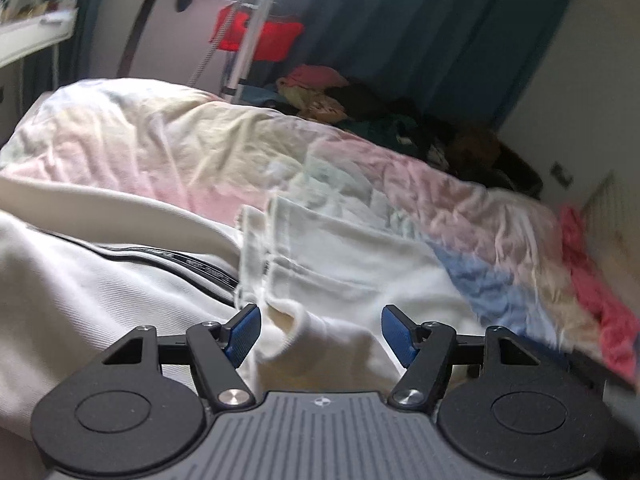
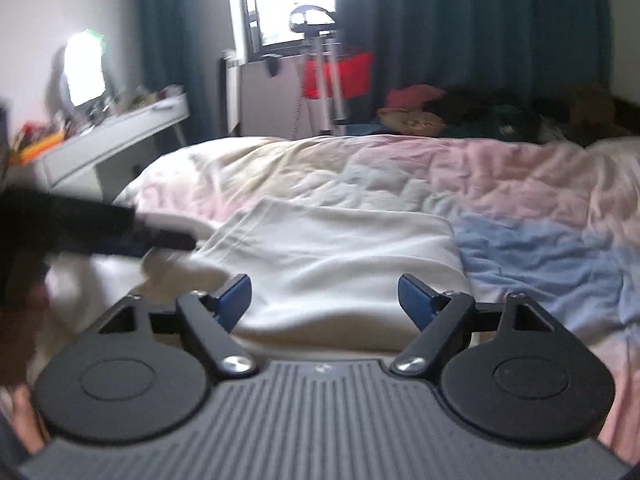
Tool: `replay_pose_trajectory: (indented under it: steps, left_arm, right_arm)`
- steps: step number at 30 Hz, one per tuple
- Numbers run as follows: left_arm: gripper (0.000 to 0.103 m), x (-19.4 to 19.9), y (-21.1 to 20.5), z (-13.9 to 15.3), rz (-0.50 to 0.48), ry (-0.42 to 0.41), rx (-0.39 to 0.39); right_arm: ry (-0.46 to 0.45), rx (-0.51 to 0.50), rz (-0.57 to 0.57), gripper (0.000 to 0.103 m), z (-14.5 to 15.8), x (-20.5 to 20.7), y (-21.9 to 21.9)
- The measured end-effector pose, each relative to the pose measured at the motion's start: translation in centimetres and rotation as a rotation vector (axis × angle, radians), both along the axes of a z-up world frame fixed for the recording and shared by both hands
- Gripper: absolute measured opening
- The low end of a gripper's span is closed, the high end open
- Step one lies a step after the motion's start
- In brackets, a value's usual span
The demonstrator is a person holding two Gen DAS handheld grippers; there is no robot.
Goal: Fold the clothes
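A white garment (image 1: 352, 280) with stitched seams and a pocket lies bunched on the pastel bed cover (image 1: 160, 140). My left gripper (image 1: 320, 332) is open just above its rumpled near edge, holding nothing. In the right wrist view the same white garment (image 2: 340, 264) lies folded flat on the bed cover (image 2: 500, 172). My right gripper (image 2: 324, 300) is open over its near edge, holding nothing. The left gripper shows as a dark blurred shape (image 2: 80, 224) at the left, by the garment's left side.
A cream jacket with a black zip (image 1: 100, 280) lies to the left. A red-pink cloth (image 1: 600, 300) lies at the bed's right edge. A pile of dark and coloured clothes (image 2: 480, 116) sits behind the bed. A white desk (image 2: 112, 136) stands left, a red rack (image 2: 340, 72) by the curtains.
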State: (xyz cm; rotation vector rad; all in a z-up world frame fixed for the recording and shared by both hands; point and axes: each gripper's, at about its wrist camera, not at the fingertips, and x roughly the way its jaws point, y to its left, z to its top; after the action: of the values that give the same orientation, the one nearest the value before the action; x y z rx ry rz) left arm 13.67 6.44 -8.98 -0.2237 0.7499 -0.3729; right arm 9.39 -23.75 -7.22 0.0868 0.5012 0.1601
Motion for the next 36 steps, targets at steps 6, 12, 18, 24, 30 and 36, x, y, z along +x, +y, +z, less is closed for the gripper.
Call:
replay_pose_trajectory:
  steps: [6, 12, 18, 24, 30, 36]
  left_arm:
    - [0.06, -0.1, -1.7, -2.0, 0.001, 0.001, 0.077]
    - [0.025, -0.1, -2.6, -2.6, -0.015, -0.024, 0.172]
    - [0.009, -1.3, -3.0, -2.4, -0.029, 0.002, 0.215]
    - [0.009, -2.3, -3.3, -3.3, -0.024, 0.044, 0.262]
    - [0.019, -2.2, -2.7, -3.5, -0.009, 0.059, 0.212]
    - [0.055, -3.0, 2.2, -1.1, 0.114, 0.109, 0.16]
  right_arm:
    - [-0.006, 0.127, -0.058, 0.054, -1.5, 1.3, -2.9]
    - [0.024, 0.142, -0.077, 0.04, -2.9, 2.2, -3.4]
    - [-0.016, 0.106, -0.063, 0.04, -2.5, 1.9, -2.6]
    - [0.08, 0.098, -0.071, 0.039, -3.4, 2.8, -2.9]
    - [0.131, 0.063, -0.069, 0.039, -4.8, 3.8, -2.4]
    - [0.141, 0.086, -0.078, 0.039, -4.7, 3.4, -2.6]
